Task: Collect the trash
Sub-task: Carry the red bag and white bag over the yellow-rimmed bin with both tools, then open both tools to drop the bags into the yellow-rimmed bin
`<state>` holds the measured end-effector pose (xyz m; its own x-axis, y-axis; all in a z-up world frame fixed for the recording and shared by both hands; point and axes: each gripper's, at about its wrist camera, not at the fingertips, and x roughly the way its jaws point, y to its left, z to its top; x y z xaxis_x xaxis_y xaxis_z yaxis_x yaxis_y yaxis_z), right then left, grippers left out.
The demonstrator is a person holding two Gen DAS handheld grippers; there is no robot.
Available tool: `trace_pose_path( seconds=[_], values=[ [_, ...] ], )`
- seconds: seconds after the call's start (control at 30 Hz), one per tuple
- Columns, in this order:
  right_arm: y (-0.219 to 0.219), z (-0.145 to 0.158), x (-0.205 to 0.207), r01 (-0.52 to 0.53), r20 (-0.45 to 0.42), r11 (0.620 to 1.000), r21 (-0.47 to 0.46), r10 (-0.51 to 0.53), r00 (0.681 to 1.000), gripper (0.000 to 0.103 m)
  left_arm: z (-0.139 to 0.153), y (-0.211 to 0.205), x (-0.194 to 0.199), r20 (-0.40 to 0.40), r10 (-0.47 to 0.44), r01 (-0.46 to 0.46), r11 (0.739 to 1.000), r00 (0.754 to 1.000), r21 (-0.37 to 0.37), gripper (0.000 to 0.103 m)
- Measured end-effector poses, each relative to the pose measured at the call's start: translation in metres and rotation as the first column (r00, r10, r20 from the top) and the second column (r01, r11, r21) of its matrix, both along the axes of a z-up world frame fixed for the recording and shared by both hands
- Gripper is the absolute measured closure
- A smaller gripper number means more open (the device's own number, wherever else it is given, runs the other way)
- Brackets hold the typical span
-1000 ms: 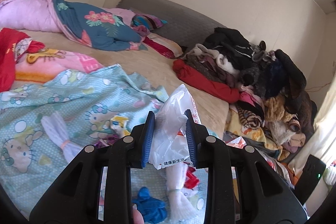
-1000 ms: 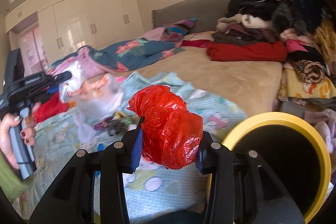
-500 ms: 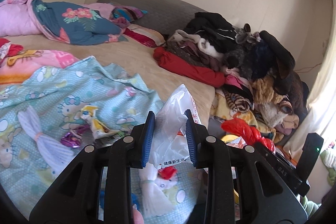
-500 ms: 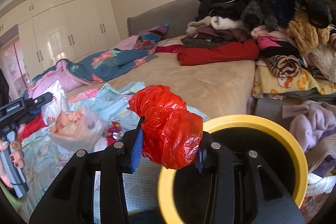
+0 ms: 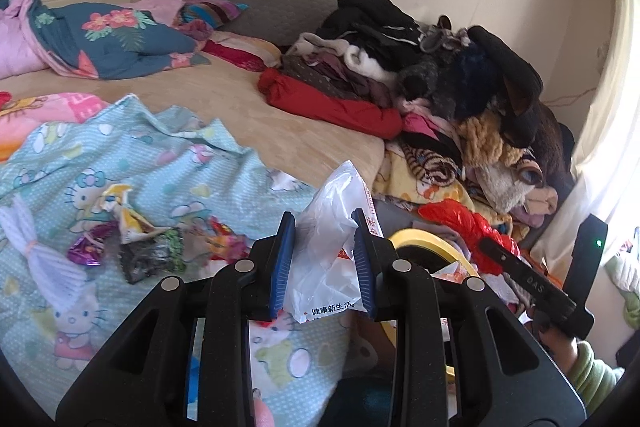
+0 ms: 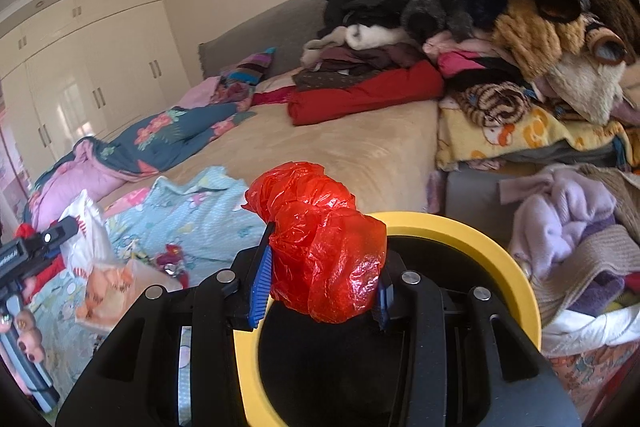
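Observation:
My left gripper (image 5: 323, 259) is shut on a white plastic bag (image 5: 332, 247) with red and blue print, held above the bed's near edge. My right gripper (image 6: 320, 283) is shut on a crumpled red plastic bag (image 6: 320, 243) and holds it over the yellow-rimmed black trash bin (image 6: 476, 235). The bin's rim also shows in the left wrist view (image 5: 420, 241), with the red bag (image 5: 464, 223) above it. Several wrappers (image 5: 140, 239) lie on the light-blue cartoon sheet (image 5: 160, 167).
A tied white cloth (image 5: 40, 251) lies on the sheet at left. A tall heap of clothes (image 5: 440, 75) covers the bed's right side, and more clothes (image 6: 572, 227) lie beside the bin. A floral quilt (image 5: 100, 39) lies at the back left.
Both grippers have swung right toward the bin. The red bag now sits over the bin's opening, and the bin rim has come into the left wrist view.

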<state>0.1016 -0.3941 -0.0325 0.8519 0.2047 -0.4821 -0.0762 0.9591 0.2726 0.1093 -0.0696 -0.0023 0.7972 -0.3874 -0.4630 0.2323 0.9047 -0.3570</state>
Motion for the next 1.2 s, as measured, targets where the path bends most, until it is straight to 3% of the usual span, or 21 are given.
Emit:
trace_pose_path(
  seconds=[0.93,1.03,1.2],
  values=[
    [-0.059,-0.033,0.013,0.080,-0.156,0.993,0.082,-0.067,0.986,0.063,-0.044,-0.118,0.016,-0.096,-0.189,0.200,0.973,0.977,0.120,0.080],
    [-0.062,-0.037,0.015,0.085,-0.174,0.992,0.092,-0.068,0.982,0.059,-0.047,-0.125,0.017,-0.101,-0.199,0.210,0.970,0.975,0.125,0.079],
    [-0.067,-0.043,0.017,0.103,-0.196,0.989,0.105,-0.081,0.977,0.039,-0.051,-0.127,0.016,-0.105,-0.197,0.209,0.972,0.975,0.111,0.070]
  ],
)
